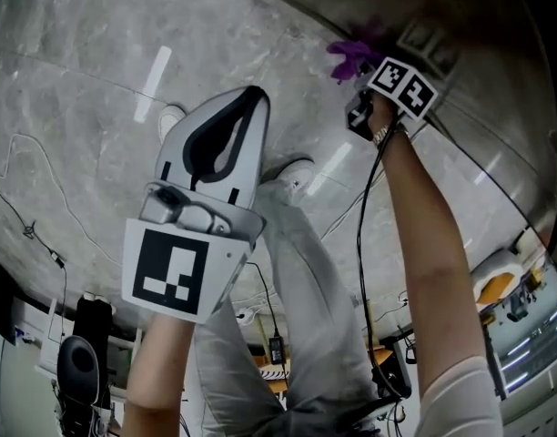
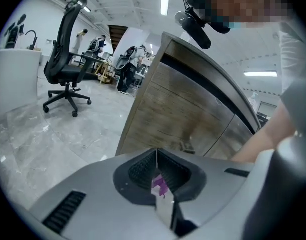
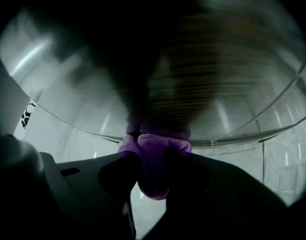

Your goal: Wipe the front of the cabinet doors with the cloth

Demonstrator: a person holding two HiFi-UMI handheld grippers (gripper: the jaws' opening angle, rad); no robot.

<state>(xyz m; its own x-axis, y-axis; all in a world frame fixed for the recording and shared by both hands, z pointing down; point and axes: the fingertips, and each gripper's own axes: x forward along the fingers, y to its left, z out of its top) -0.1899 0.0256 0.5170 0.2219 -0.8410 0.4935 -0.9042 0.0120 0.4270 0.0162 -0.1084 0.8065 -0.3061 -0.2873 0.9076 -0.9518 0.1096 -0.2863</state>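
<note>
My right gripper [image 3: 153,170] clamps the purple cloth [image 3: 156,143] against the cabinet door [image 3: 208,79]; left gripper [image 2: 156,154] closed, idle; wiping seemingly under way; cleaned share indeterminable.

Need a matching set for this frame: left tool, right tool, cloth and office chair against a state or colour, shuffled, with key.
1. left tool
2. right tool
3. cloth
4. office chair

A. purple
B. jaws together
C. black, standing on the floor
D. clamped on the cloth

Pairs: 1-B, 2-D, 3-A, 4-C
</note>
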